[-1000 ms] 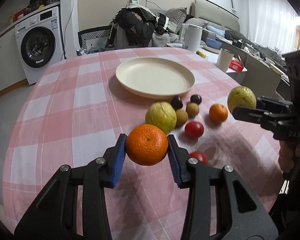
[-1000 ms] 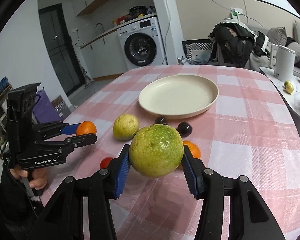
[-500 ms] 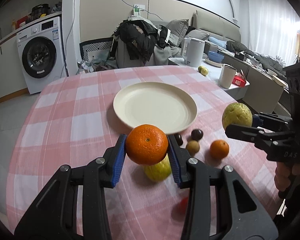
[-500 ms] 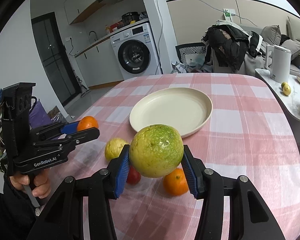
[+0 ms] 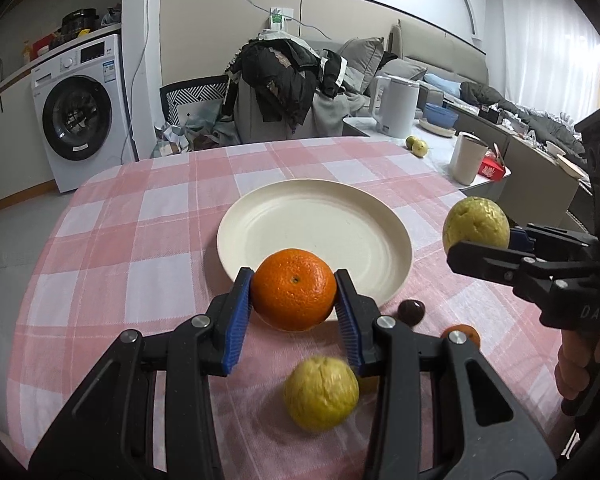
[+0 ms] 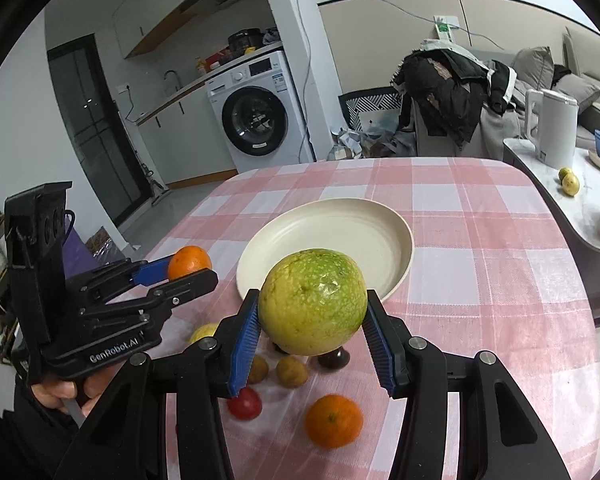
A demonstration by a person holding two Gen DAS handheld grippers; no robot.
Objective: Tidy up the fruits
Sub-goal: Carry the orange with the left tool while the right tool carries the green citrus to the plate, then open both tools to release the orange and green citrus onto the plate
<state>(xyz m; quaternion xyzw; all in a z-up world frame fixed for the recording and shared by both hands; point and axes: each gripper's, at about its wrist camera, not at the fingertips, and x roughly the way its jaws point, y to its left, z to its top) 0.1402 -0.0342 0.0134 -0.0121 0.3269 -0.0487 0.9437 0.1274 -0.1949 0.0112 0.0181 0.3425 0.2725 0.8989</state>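
Observation:
My left gripper (image 5: 294, 300) is shut on an orange (image 5: 294, 295) and holds it in the air at the near rim of the cream plate (image 5: 316, 216). It also shows in the right wrist view (image 6: 180, 276). My right gripper (image 6: 312, 332) is shut on a green-yellow guava (image 6: 313, 300), held above the table near the plate (image 6: 340, 224); it shows at the right of the left wrist view (image 5: 476, 226). On the cloth lie a second guava (image 5: 321, 393), a second orange (image 6: 334, 421), a red tomato (image 6: 245, 403), dark plums (image 5: 411, 311) and brown kiwis (image 6: 292, 372).
The round table has a pink checked cloth (image 5: 148, 216). Behind it are a washing machine (image 5: 80, 116), a chair piled with clothes (image 5: 284, 80), and a side counter with a white kettle (image 5: 398, 106) and a cup (image 5: 468, 158).
Both grippers have lifted and moved toward the plate with their fruit held. The loose fruits on the cloth now lie lower in both views, beneath the fingers.

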